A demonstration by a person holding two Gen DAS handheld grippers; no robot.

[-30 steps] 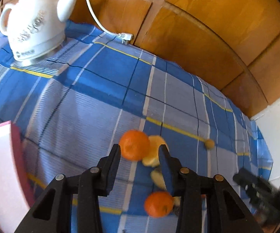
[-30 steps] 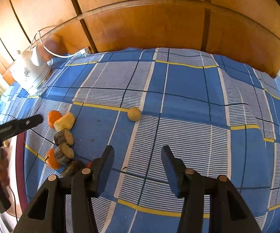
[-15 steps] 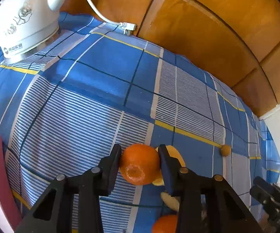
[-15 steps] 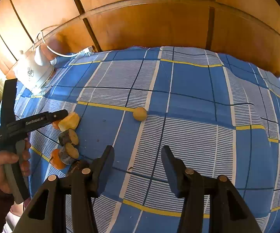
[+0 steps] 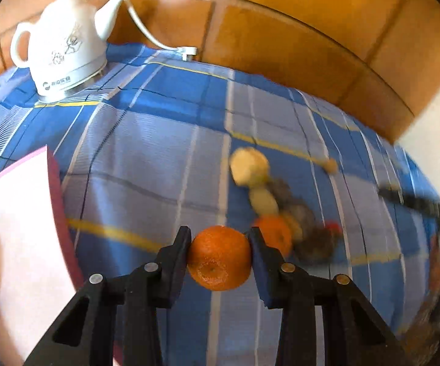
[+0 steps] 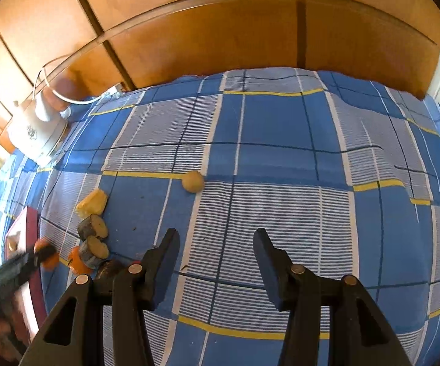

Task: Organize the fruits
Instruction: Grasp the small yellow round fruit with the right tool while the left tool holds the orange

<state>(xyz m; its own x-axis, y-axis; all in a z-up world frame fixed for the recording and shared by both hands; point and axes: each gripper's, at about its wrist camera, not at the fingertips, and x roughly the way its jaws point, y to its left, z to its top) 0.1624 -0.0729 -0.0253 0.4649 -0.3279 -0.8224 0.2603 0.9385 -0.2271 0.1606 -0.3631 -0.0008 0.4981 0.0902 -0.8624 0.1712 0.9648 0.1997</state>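
- While clamped in the left claw (image 5: 220, 259), the orange (image 5: 219, 257) hangs above the blue checked worktop (image 5: 165, 158), near its pink tray (image 5: 22, 213).
- Right claw (image 6: 215, 260) gapes half-wide, empty, over the worktop's middle.

Seeing dimpled, glossy orange (image 5: 219, 262) peel; checked tablecloth (image 6: 281, 213) looking woven, matt; kettle (image 5: 64, 45) gleaming glazed ceramic; wood panelling (image 6: 220, 30) shining varnished.
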